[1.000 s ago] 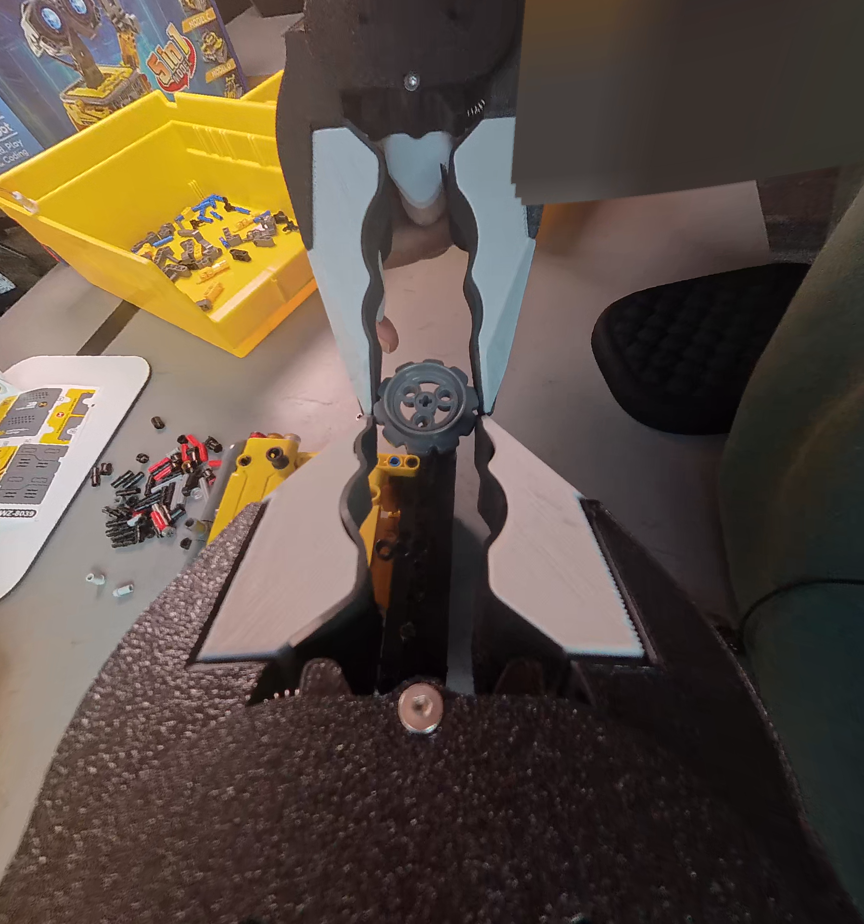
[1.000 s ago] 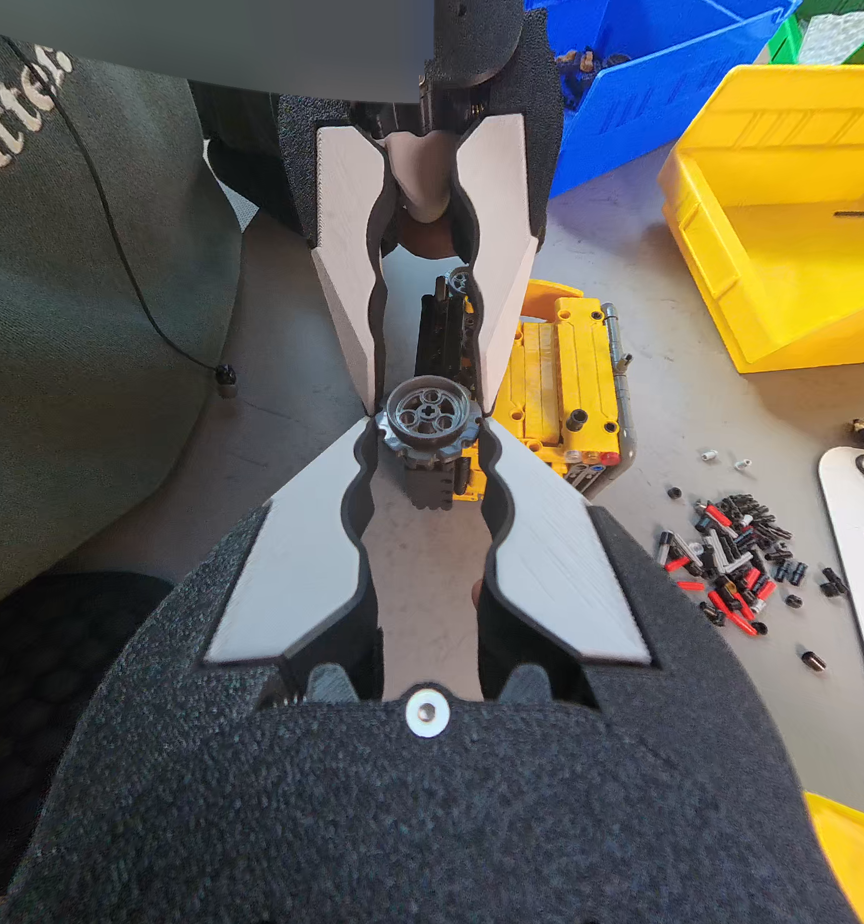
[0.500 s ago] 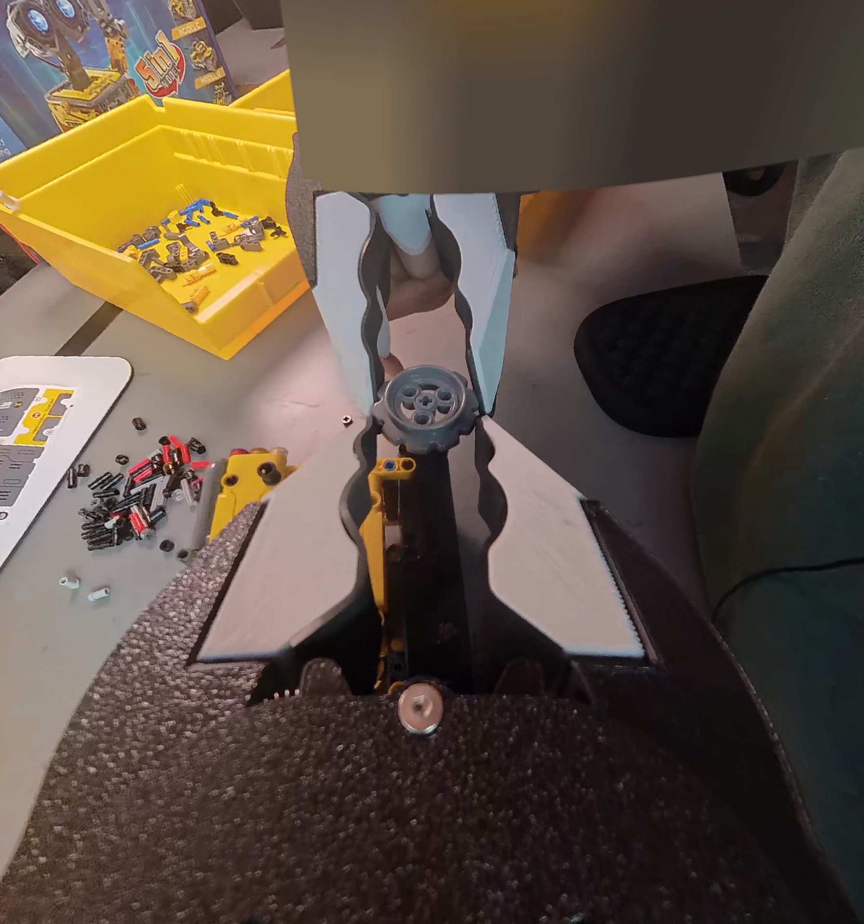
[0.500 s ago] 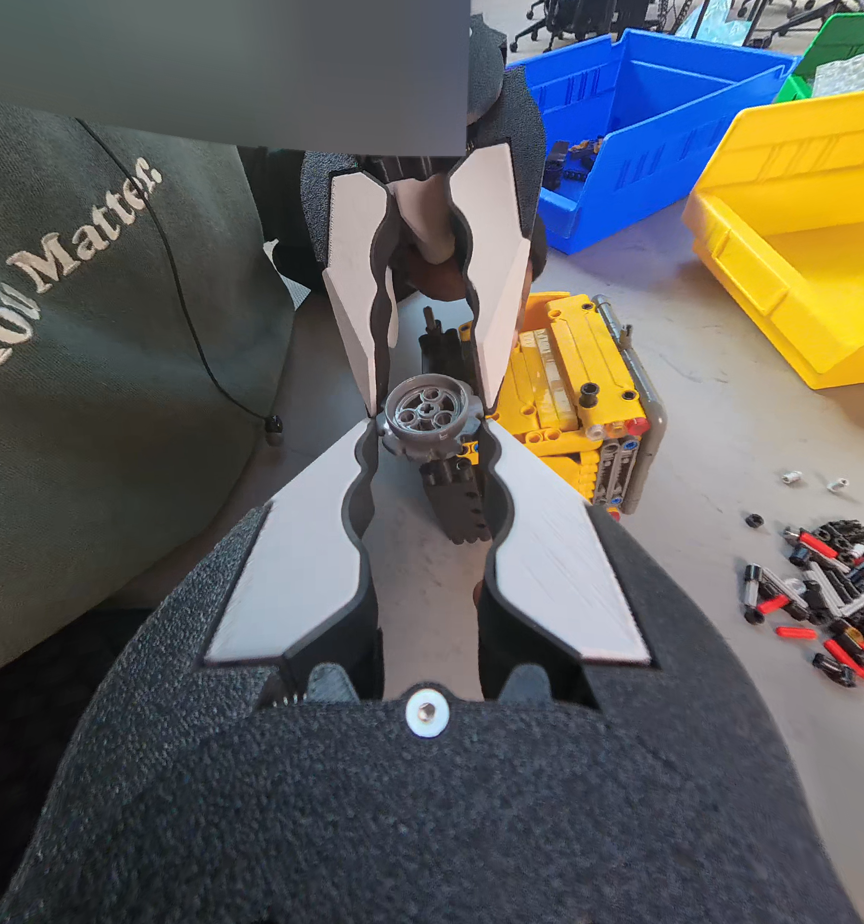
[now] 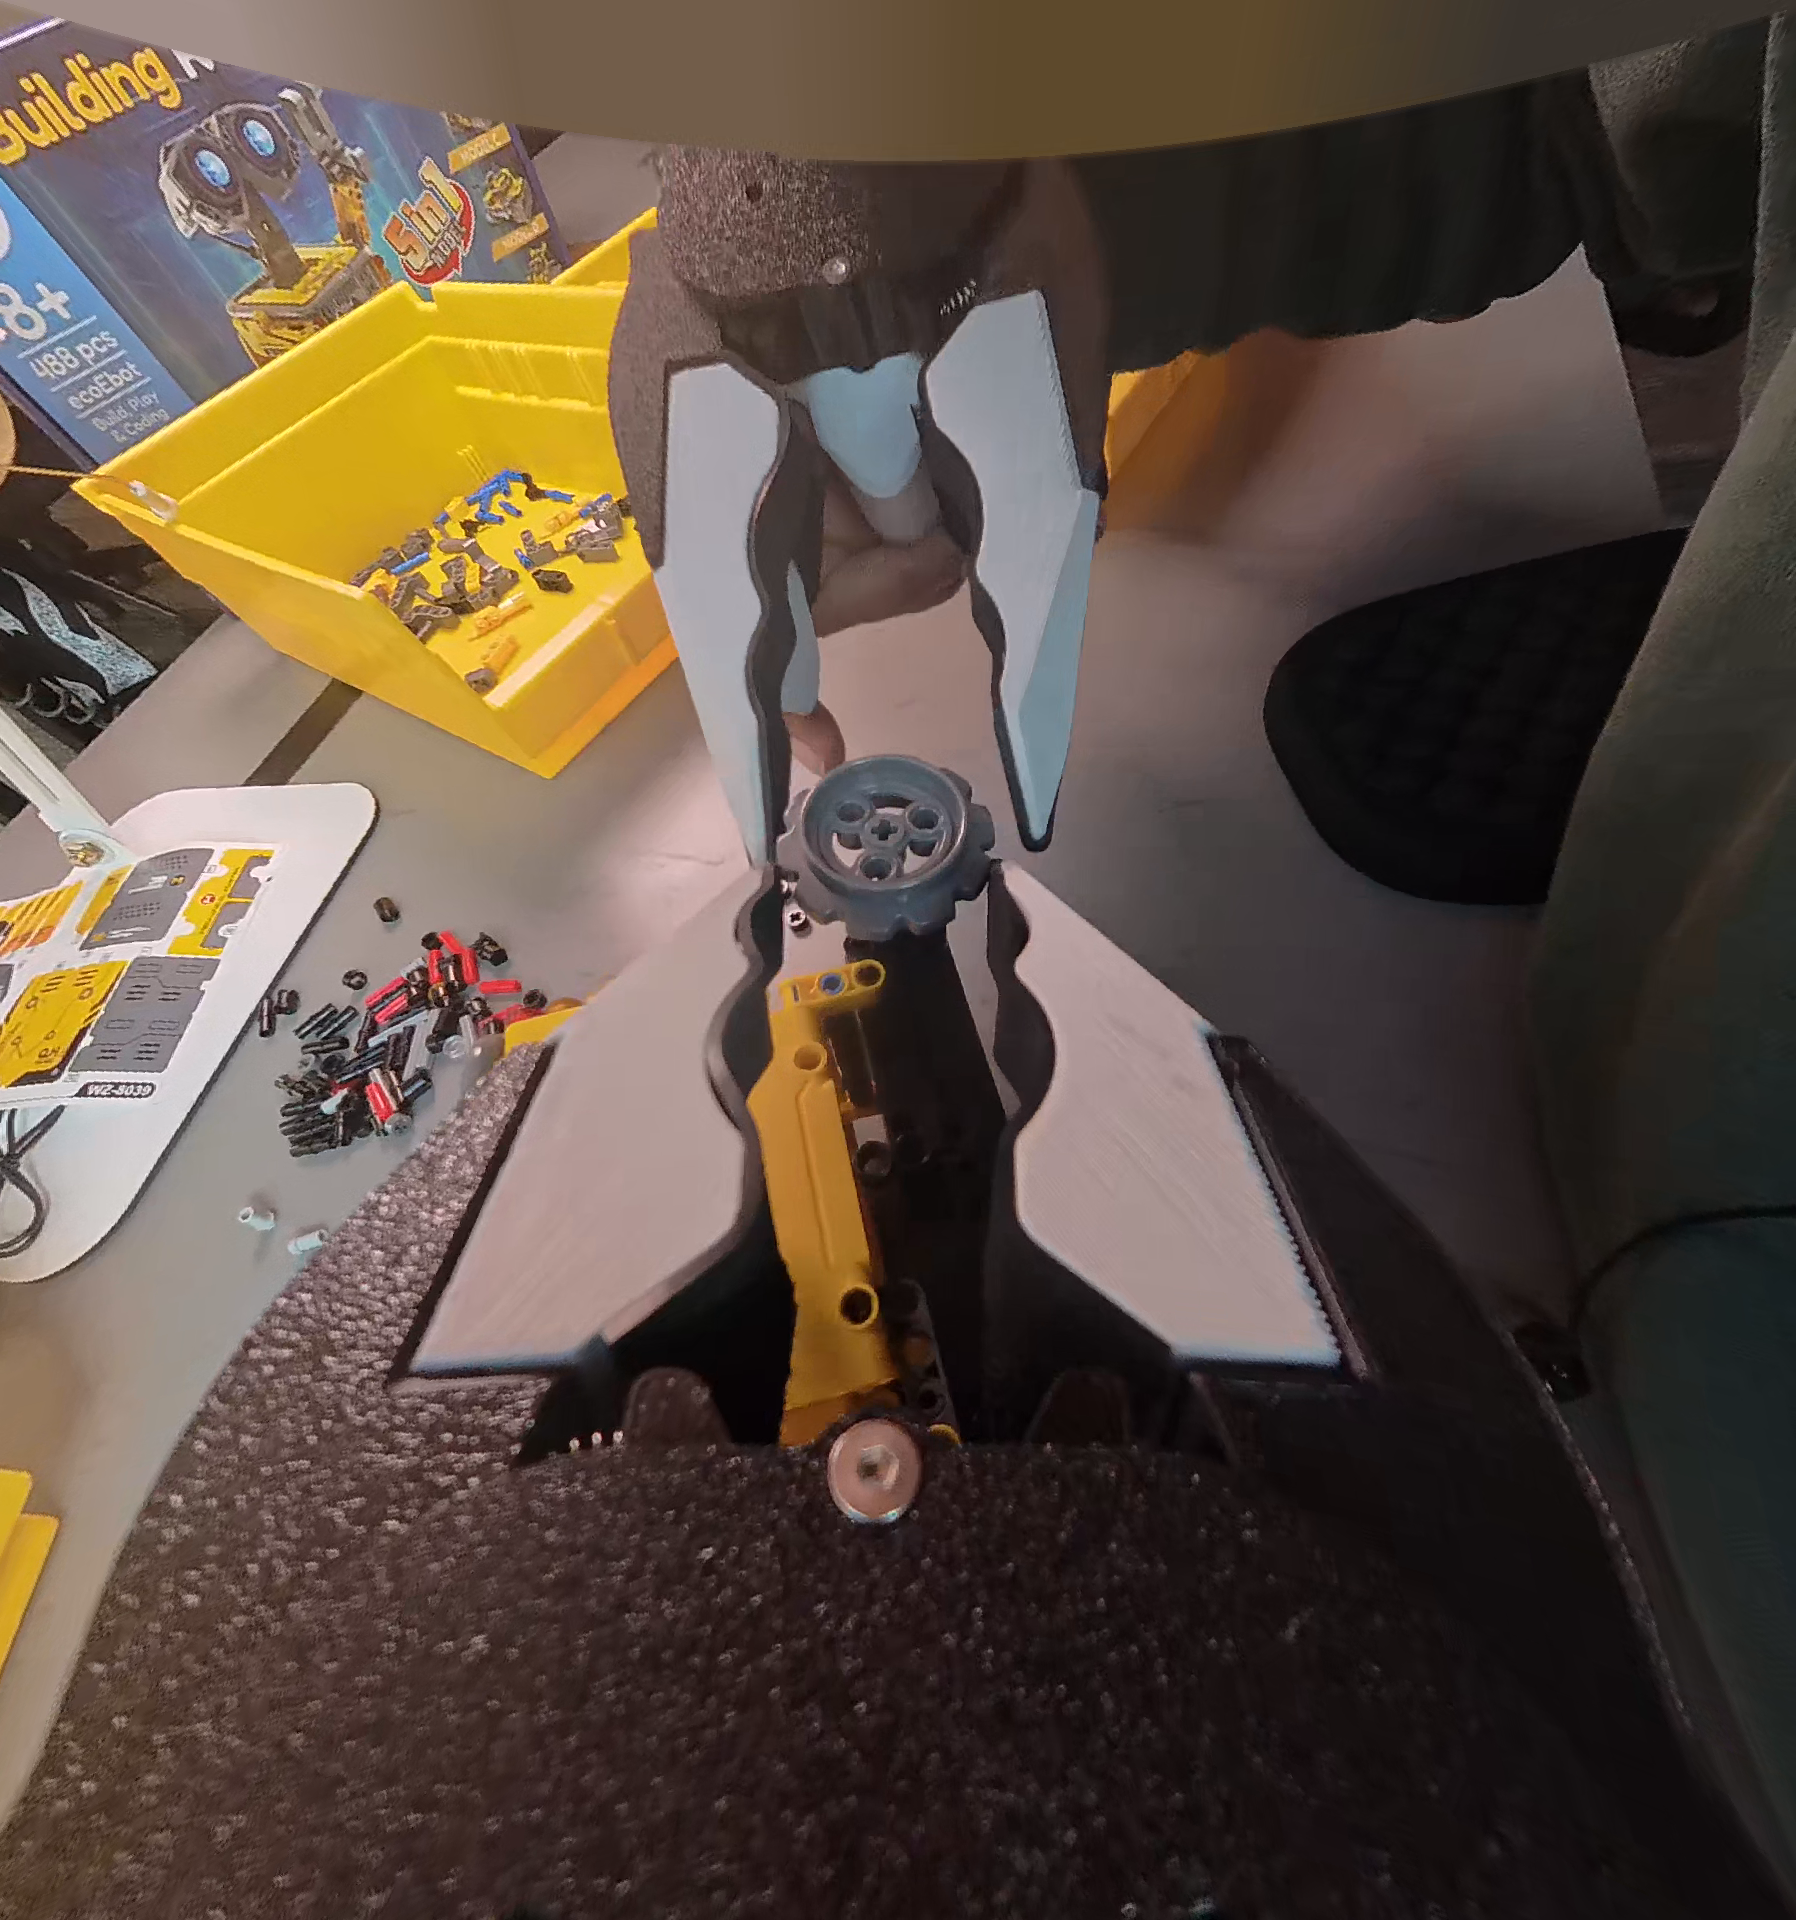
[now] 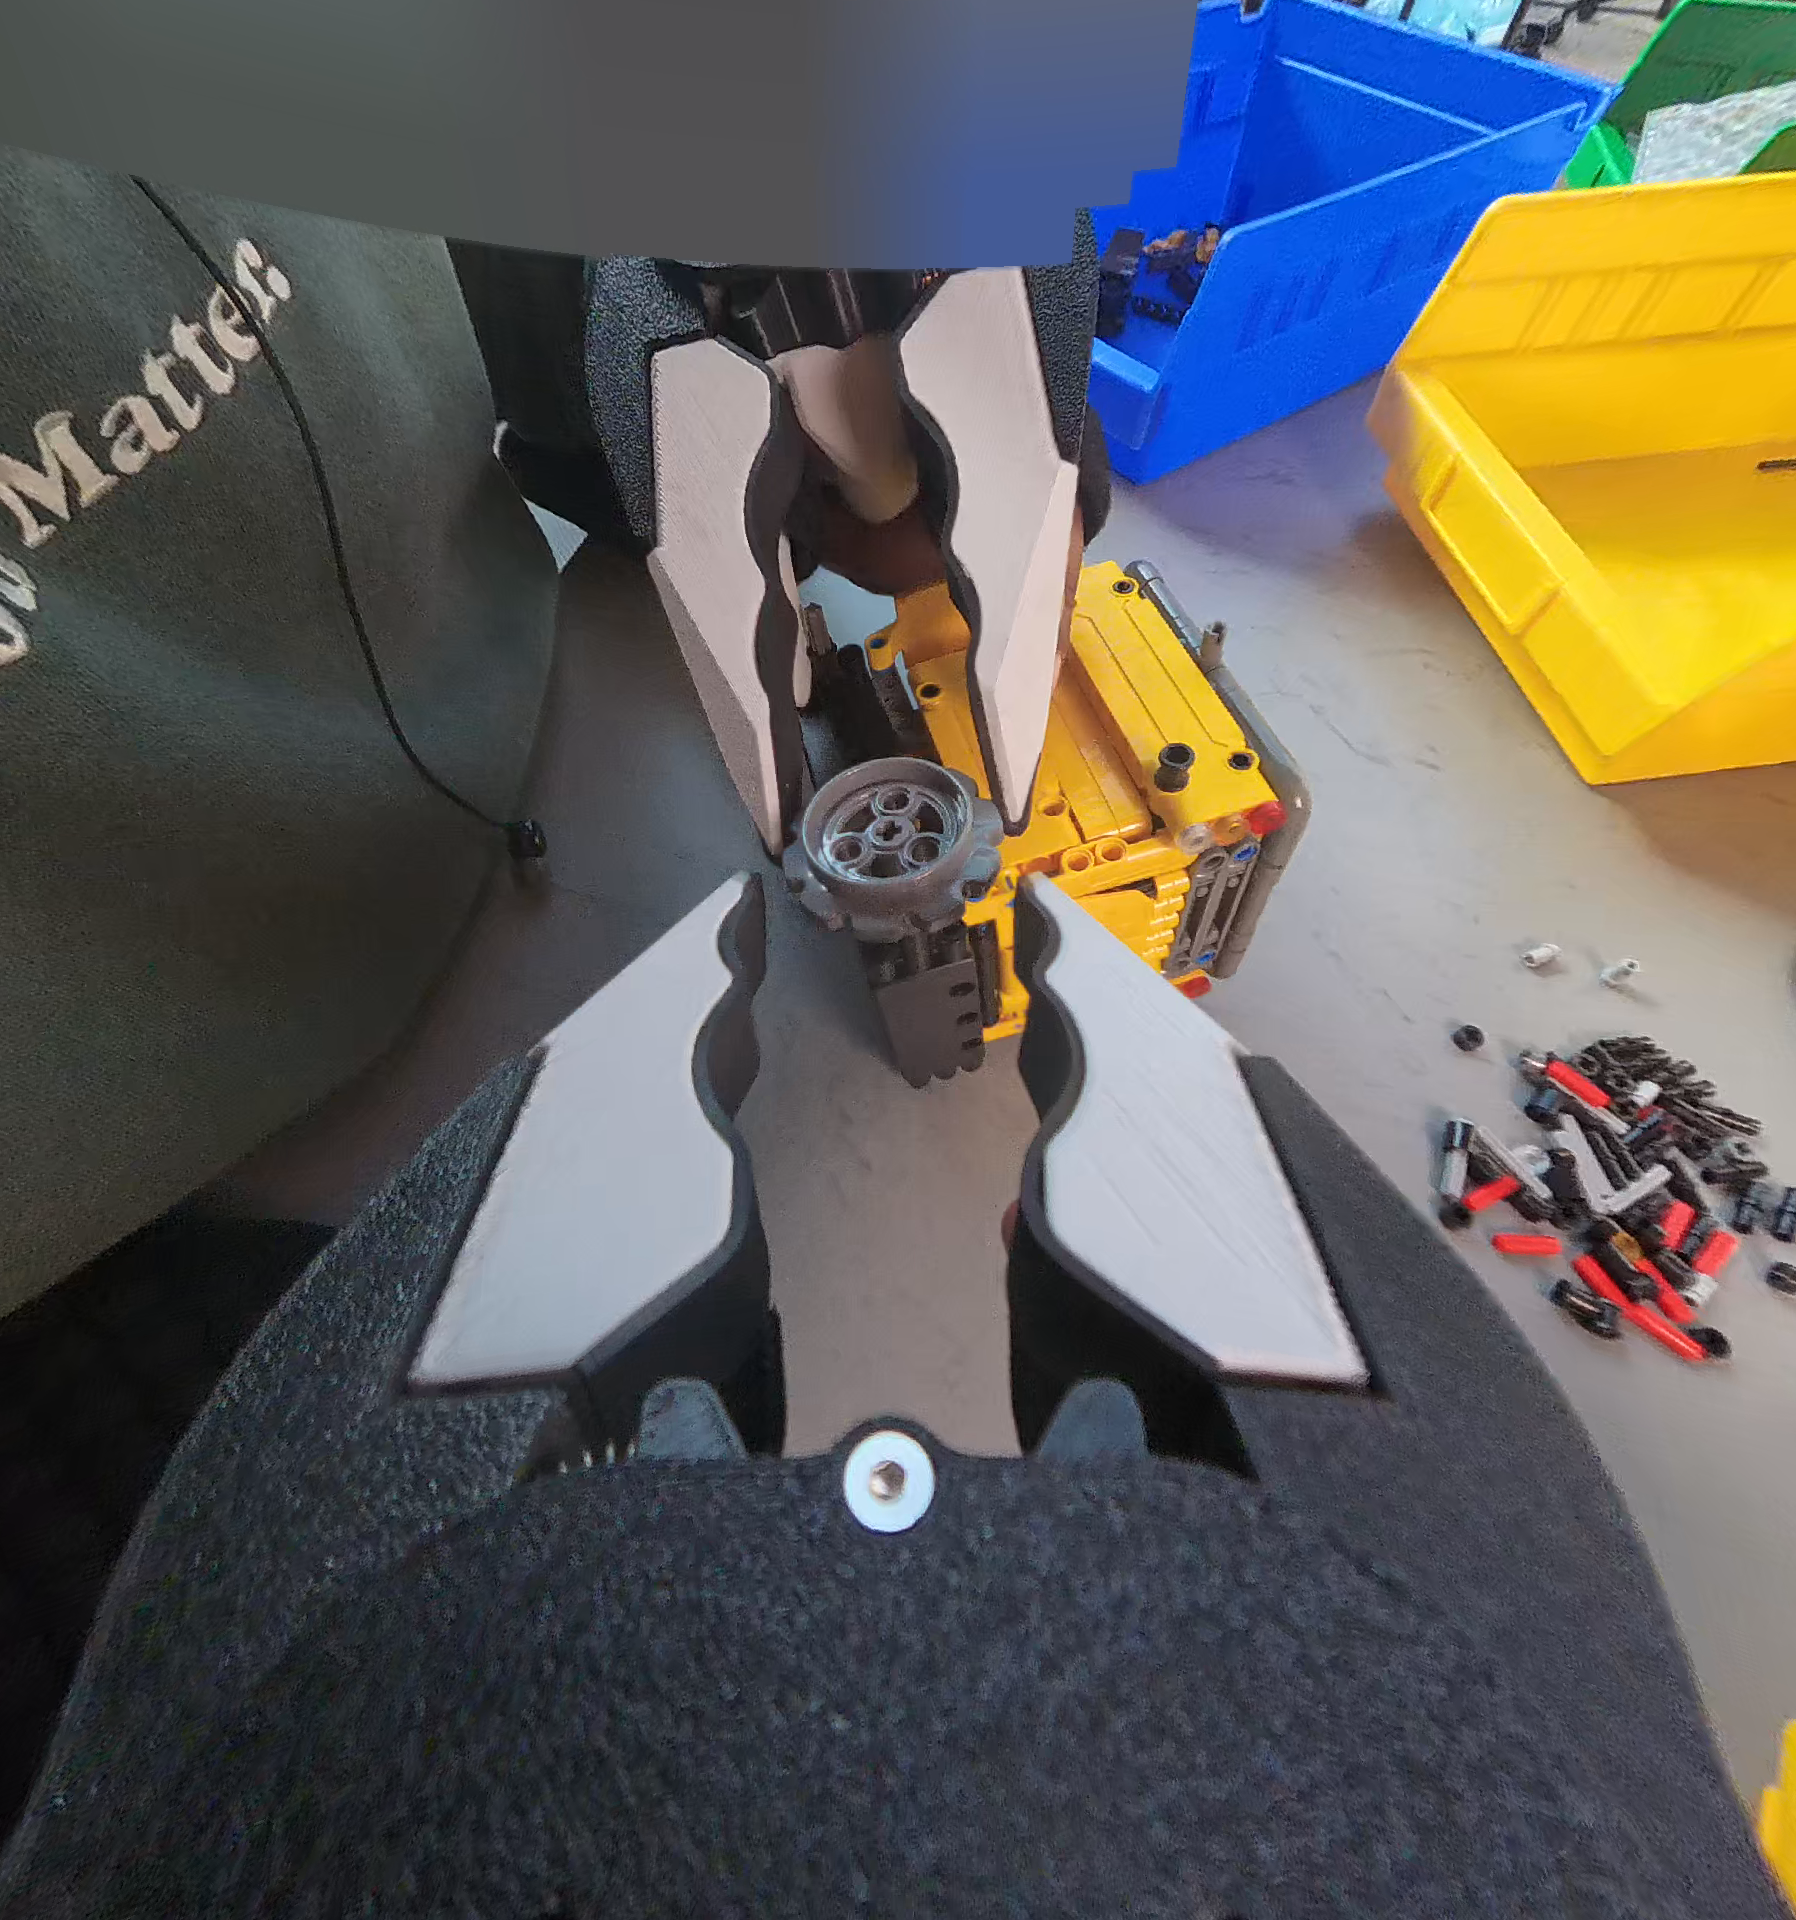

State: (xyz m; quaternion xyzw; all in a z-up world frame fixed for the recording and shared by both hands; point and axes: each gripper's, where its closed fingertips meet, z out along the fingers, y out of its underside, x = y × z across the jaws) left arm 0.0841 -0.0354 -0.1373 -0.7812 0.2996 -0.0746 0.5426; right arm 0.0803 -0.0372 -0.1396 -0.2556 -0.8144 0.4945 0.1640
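Left pose: the left gripper (image 5: pixel 881 883) reaches forward over the model (image 6: pixel 1133 769), its fingers pointing at 12 o'clock in its own view. In the right view it comes in from 12 o'clock, tips down.
Right pose: the right gripper (image 6: pixel 886 883) faces the left one tip to tip, low over the table (image 6: pixel 1393 935).
Left fingers: clenched on the grey wheel (image 5: pixel 883 831), one tip against each side of its toothed rim.
Right fingers: released, spread wider than the wheel (image 6: pixel 889 836), with the tips just short of it and a gap on both sides.
Wheel: flat face up, seated on top of a black column of the yellow and black model, which stands on the table.
Table: grey. A heap of black and red pins (image 6: pixel 1621 1184) lies at 3 o'clock of the right gripper. A printed sheet (image 5: pixel 63 987) on a white board lies at 9 o'clock of the left gripper.
Bins: a yellow bin (image 5: pixel 354 416) with small parts sits at 10 o'clock in the left view. A blue bin (image 6: pixel 1341 208) and another yellow one (image 6: pixel 1600 312) sit at 1 to 2 o'clock in the right view.
Surroundings: a kit box (image 5: pixel 198 208) stands behind the yellow bin. A person's dark green garment (image 6: pixel 146 727) fills 9 o'clock of the right view.
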